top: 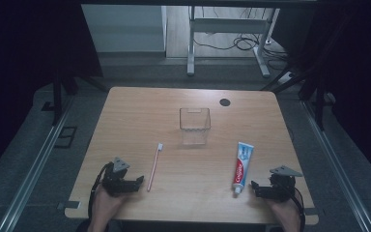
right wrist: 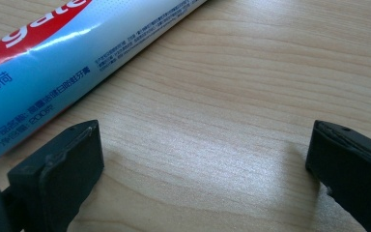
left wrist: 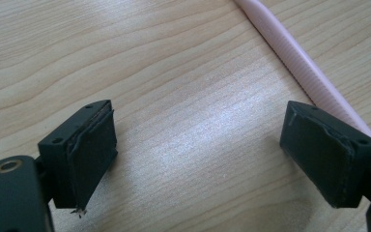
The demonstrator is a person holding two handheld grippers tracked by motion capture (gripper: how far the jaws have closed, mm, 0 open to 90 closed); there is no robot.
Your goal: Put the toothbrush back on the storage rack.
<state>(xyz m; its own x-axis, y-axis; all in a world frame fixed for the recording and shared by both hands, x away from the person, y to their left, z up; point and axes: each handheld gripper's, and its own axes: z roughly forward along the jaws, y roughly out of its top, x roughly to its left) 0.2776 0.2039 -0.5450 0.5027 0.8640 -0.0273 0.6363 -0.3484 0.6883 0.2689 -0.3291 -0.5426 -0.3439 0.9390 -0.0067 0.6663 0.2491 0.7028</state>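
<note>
Pink toothbrush (top: 154, 167) lies flat on the bench (top: 140, 111) just beside the wide-open, empty left tool (top: 137, 182); looks light, stiff, thin, likely slippery — best pinched mid-handle; right tool (top: 254, 187), also wide, rests near the toothpaste tube (top: 242, 166).

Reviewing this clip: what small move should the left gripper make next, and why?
Probably shift the left gripper sideways over the pink toothbrush: its jaws stand open over bare table, and the handle lies just outside one jaw.

You face a light wooden desk (top: 140, 104) on grey floor (top: 140, 72); beyond it stands a white metal table frame (top: 227, 26) amid black cables (top: 236, 44), dark surroundings.
</note>
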